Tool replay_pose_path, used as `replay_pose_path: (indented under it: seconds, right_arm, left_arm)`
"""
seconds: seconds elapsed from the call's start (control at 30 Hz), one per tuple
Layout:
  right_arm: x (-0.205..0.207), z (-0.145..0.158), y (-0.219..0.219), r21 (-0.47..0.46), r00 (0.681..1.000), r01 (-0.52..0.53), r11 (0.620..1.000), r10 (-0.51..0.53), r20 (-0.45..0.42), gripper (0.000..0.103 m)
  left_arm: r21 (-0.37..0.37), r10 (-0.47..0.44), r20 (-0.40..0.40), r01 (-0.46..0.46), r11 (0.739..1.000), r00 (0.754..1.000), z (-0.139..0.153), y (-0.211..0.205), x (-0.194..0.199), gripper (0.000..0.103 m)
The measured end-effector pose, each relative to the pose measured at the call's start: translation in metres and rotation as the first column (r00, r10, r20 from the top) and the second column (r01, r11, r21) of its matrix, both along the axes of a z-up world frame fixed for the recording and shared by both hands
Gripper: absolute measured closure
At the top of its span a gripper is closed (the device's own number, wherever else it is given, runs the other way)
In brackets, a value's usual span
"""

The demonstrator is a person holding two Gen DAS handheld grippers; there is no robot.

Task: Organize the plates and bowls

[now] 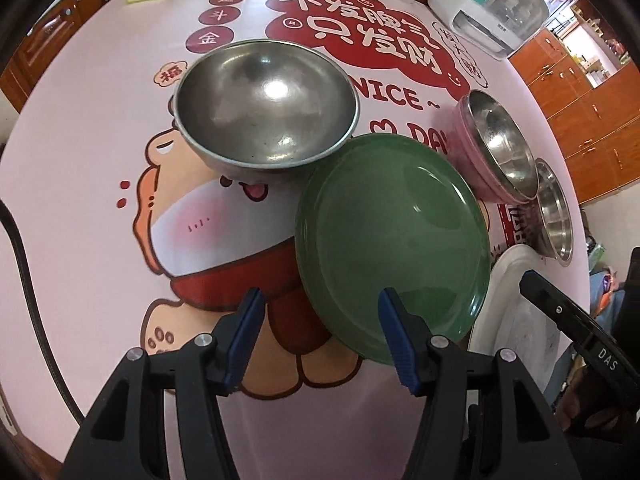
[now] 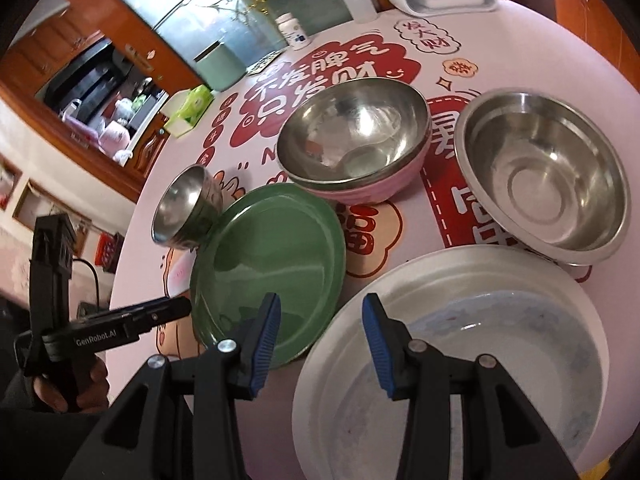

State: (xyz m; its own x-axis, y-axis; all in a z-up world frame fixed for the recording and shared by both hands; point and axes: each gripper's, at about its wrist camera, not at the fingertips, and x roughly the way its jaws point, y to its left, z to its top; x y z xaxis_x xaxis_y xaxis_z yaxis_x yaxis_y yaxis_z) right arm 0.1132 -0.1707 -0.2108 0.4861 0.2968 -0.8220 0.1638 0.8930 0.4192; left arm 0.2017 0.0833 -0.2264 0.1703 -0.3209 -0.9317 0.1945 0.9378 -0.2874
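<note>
Both tools hovering over the dishes, nothing gripped

The left tool (image 1: 320, 334) and right tool (image 2: 318, 340) are standing apart and empty, the left straddling the green plate (image 1: 394, 240) rim on the tabletop (image 1: 100, 140), seemingly lining up to grip it.

Both grippers, the left gripper (image 1: 320, 336) and right gripper (image 2: 320, 340), were black plastic with ribbed blue pads (image 2: 264, 344), silver screws (image 1: 203, 339) and white lettering.

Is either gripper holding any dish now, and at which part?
Nothing is held. The left gripper and right gripper are open above the green plate and white plate.
</note>
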Motion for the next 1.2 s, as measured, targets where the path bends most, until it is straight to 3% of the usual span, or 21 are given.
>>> replay_pose_path:
  seconds: [0.3,0.6,0.93,1.2]
  right_arm:
    - [0.014,-0.018,-0.004,0.042,0.999,0.030,0.999,-0.028,-0.045,0.060]
    - [0.027,-0.026,-0.004,0.060,0.999,0.022,0.998,-0.020,-0.031,0.060]
    - [0.039,-0.031,0.000,0.033,0.999,-0.005,0.999,0.007,-0.048,0.060]
    - [0.039,-0.032,-0.001,0.022,0.999,-0.008,1.000,0.009,-0.054,0.062]
  left_arm:
    - [-0.033,0.001,-0.072,-0.003,0.999,0.997,-0.021,0.002,0.012,0.045]
    - [-0.035,-0.008,-0.076,0.006,0.999,0.997,-0.025,-0.005,0.018,0.046]
    - [-0.038,-0.020,-0.062,0.018,0.999,0.998,-0.026,-0.012,0.023,0.067]
    - [-0.023,-0.022,-0.054,0.021,1.000,0.998,-0.026,-0.014,0.026,0.076]
